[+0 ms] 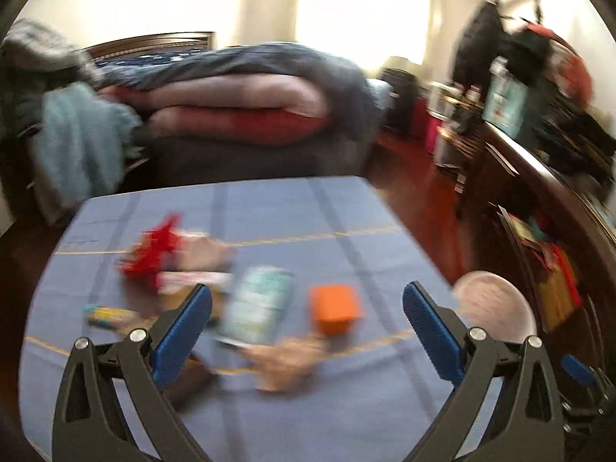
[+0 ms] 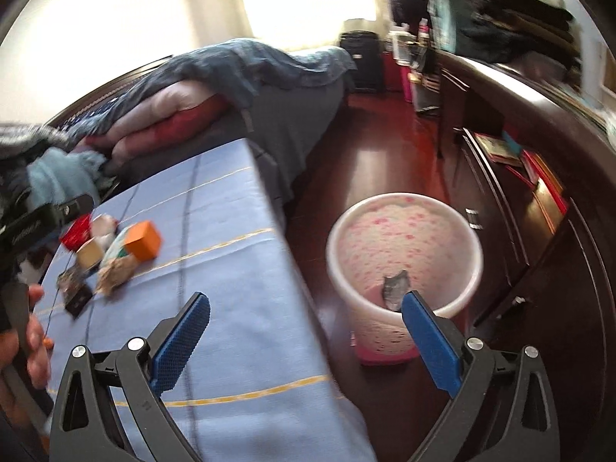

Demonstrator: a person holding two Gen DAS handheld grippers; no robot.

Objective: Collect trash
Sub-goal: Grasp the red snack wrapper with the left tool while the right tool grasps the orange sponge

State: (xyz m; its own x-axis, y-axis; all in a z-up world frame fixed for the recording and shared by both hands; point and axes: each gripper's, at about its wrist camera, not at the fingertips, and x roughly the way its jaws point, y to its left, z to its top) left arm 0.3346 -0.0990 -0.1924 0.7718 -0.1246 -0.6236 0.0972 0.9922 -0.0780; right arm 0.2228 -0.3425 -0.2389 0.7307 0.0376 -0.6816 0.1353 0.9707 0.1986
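Trash lies on the blue tablecloth: a red wrapper, a teal packet, an orange box, a crumpled brown paper and a small yellow-teal item. My left gripper is open and empty, above the pile. My right gripper is open and empty, over the table's right edge next to the pink-speckled white bin, which holds a grey scrap. The orange box and the brown paper also show in the right wrist view. The left view is blurred.
The bin stands on the dark red wood floor right of the table. A bed with piled bedding lies behind it. A dark dresser with books runs along the right. The left hand and its gripper handle show at left.
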